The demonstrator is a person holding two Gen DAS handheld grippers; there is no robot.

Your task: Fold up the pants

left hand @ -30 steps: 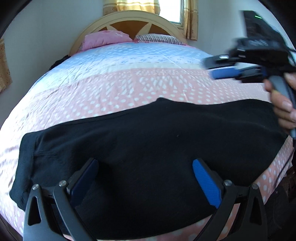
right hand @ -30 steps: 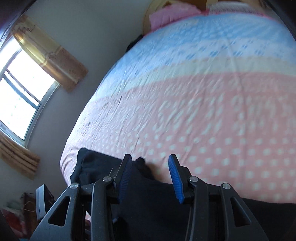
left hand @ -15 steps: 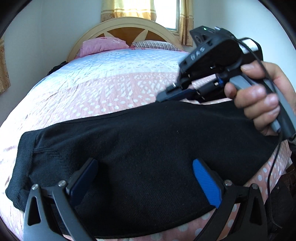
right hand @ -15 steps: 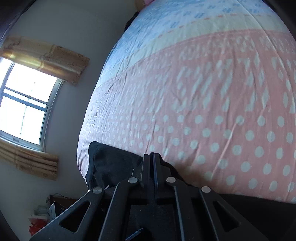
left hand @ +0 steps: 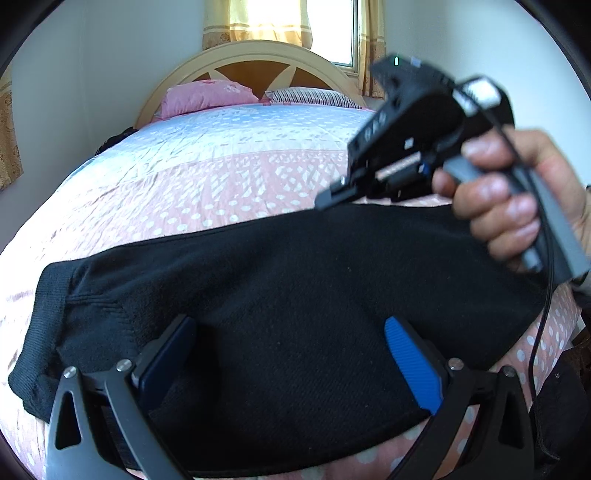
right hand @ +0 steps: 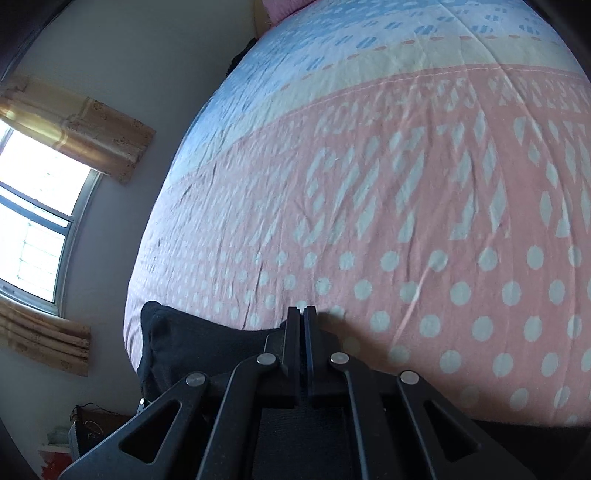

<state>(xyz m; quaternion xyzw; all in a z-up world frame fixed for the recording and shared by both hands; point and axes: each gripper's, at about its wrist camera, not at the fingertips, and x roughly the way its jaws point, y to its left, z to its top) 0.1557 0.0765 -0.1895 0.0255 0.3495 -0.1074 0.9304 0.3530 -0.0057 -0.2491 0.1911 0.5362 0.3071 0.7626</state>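
Daylight is pouring in from two sides: in the left wrist view a window behind the headboard is blowing out to near white between glowing yellow curtains, and in the right wrist view a side window is overexposing too. The bedspread is reading bright and slightly washed, while the black pants are swallowing most detail. The right gripper and the hand holding it are smearing with motion blur. Both fisheye views are bowing straight lines hard, and dark vignetting is rounding off every corner.
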